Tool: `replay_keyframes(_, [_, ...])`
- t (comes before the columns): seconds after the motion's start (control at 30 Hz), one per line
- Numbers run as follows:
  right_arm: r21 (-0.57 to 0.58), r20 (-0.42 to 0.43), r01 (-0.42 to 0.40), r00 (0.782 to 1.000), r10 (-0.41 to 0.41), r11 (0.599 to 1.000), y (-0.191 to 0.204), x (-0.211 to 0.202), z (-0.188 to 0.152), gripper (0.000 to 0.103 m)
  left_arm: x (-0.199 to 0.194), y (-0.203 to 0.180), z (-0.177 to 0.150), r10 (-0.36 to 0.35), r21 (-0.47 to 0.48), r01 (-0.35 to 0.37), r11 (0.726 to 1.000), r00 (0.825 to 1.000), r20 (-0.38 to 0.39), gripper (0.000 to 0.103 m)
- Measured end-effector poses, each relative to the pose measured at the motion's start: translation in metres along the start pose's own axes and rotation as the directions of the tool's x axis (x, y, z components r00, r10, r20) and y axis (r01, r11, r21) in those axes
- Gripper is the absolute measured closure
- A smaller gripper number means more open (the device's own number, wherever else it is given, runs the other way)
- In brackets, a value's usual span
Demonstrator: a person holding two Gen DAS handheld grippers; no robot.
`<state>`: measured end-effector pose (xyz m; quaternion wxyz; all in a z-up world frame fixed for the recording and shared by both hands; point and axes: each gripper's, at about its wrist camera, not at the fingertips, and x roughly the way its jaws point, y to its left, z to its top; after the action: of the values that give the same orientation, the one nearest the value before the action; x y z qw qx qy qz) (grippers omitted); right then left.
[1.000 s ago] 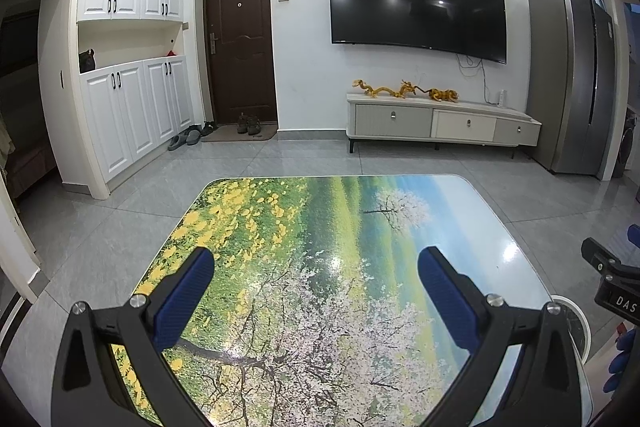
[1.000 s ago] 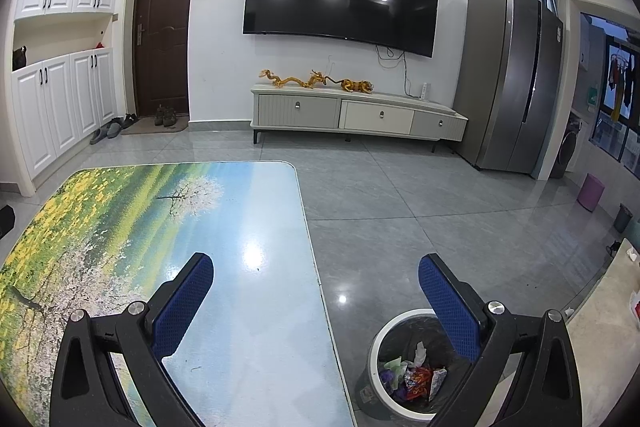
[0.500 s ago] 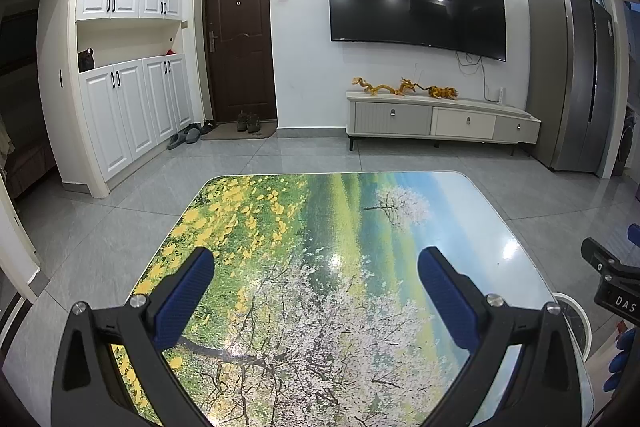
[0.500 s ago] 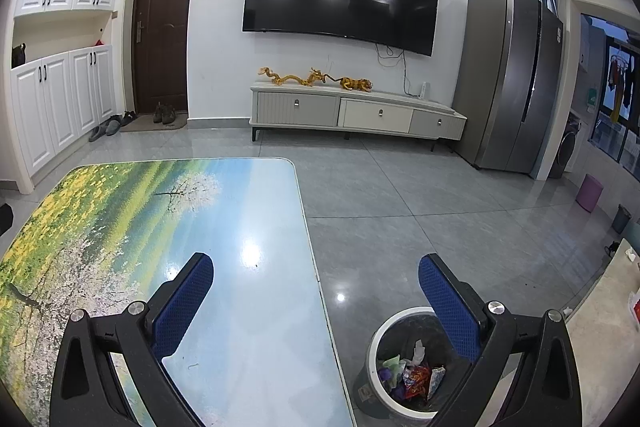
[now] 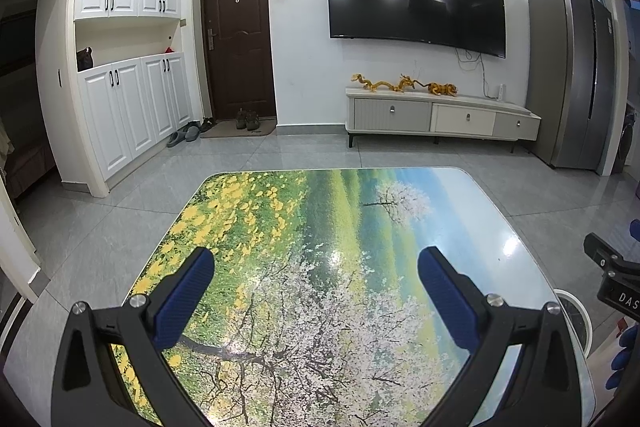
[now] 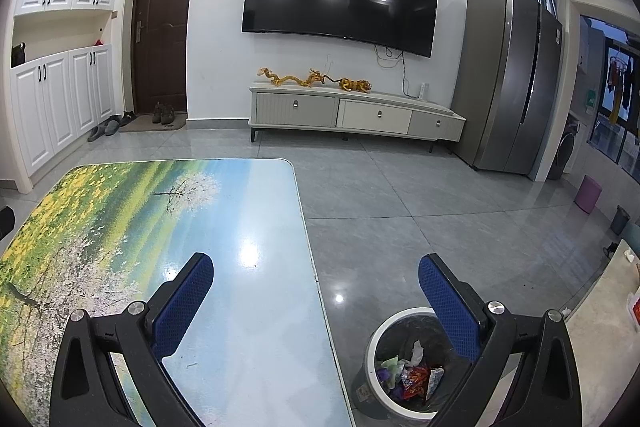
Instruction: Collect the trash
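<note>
The right claw (image 6: 316, 283), black-framed with blue ribbed pads, is spread wide and holds nothing; it hangs over the near right corner of the glossy rectangular surface (image 6: 248, 219) printed with a blossoming-tree landscape, one finger above the print and the other above the round white-rimmed bin with a dark liner (image 6: 374, 339) standing on the floor just off that corner. That straddling pose suits a drop already made, since the bin holds the crumpled wrappers and paper scraps (image 6: 408, 373), the trash of the task, while the print shows only a few tiny specks. The left claw (image 5: 316, 279), of the same build, is equally wide and empty, held over the near middle of the surface, probably parked with nothing left to grip. The task looks close to finished. The near edge of the surface lies behind both claw frames, so litter there cannot be ruled out. From the left wrist view only a sliver of the bin's rim shows past the surface's right edge, with the other claw's body and blue-gloved fingers (image 5: 622, 351) cut off by the frame. The bin's depth is hidden.
</note>
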<state>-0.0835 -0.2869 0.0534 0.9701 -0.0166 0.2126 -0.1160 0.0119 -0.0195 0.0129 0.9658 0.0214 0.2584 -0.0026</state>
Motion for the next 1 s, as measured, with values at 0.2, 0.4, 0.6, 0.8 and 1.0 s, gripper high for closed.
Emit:
replay_keyframes(0.2, [0.000, -0.001, -0.002, 1.000, 0.002, 1.000, -0.001, 0.000, 0.001, 0.000, 0.004, 0.003, 0.000, 0.000, -0.005, 0.000, 1.000, 1.000, -0.010, 0.001])
replay_keyframes(0.4, [0.001, -0.005, -0.003, 1.000, 0.003, 1.000, 0.000, 0.000, 0.000, 0.000, 0.007, 0.004, 0.000, 0.005, -0.005, -0.005, 1.000, 1.000, -0.021, 0.001])
replay_keyframes(0.6, [0.000, -0.004, -0.004, 1.000, 0.004, 1.000, 0.000, 0.001, 0.000, 0.000, 0.010, 0.005, 0.000, 0.008, -0.006, -0.008, 1.000, 0.999, -0.031, 0.001])
replay_keyframes(0.8, [-0.001, -0.008, -0.005, 1.000, 0.005, 1.000, 0.003, 0.001, -0.002, 0.000, 0.011, 0.005, 0.000, 0.007, -0.006, -0.008, 1.000, 0.999, -0.042, 0.001])
replay_keyframes(1.0, [-0.002, -0.008, -0.004, 1.000, 0.004, 1.000, 0.003, 0.001, -0.002, 0.000, 0.014, 0.006, 0.000, 0.008, -0.005, -0.008, 1.000, 0.999, -0.046, 0.001])
